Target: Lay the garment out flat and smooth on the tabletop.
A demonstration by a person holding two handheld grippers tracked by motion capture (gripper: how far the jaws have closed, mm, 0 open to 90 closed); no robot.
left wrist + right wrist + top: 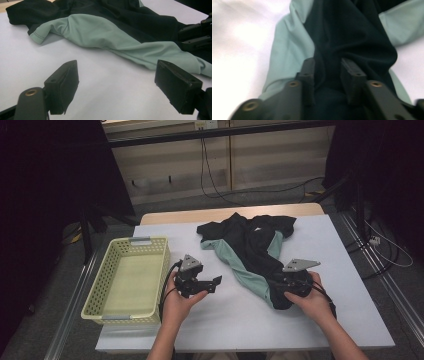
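We are working a crumpled black and mint-green shirt (pixel 248 251) that is lying across the middle of the white worktop (pixel 320 320), stretching from the far centre down toward the near right. Our right hand-held gripper (pixel 281 287) is sitting at the near end of the shirt; in the right gripper view a ridge of black fabric is running up between its jaws, which are standing slightly apart, and we cannot tell whether the pads are really pinching the cloth. Our left hand-held gripper (pixel 116 85) is hovering over bare worktop to the left of the shirt, released, with its jaws wide and nothing between them.

We are judging the main risk to be a weak hold: if the right jaws are catching only a thin fold, the slippery fabric may be sliding out as soon as we are lifting. A second risk is the long tail of cloth dragging or snagging on the rim of the yellow basket (pixel 141 246), which is standing empty at the left of the worktop, apart from the shirt.

The worktop is looking smooth and pale. Beyond it the room is lying dim, with cables (pixel 215 185) trailing over the floor before a light panelled wall (pixel 280 160).
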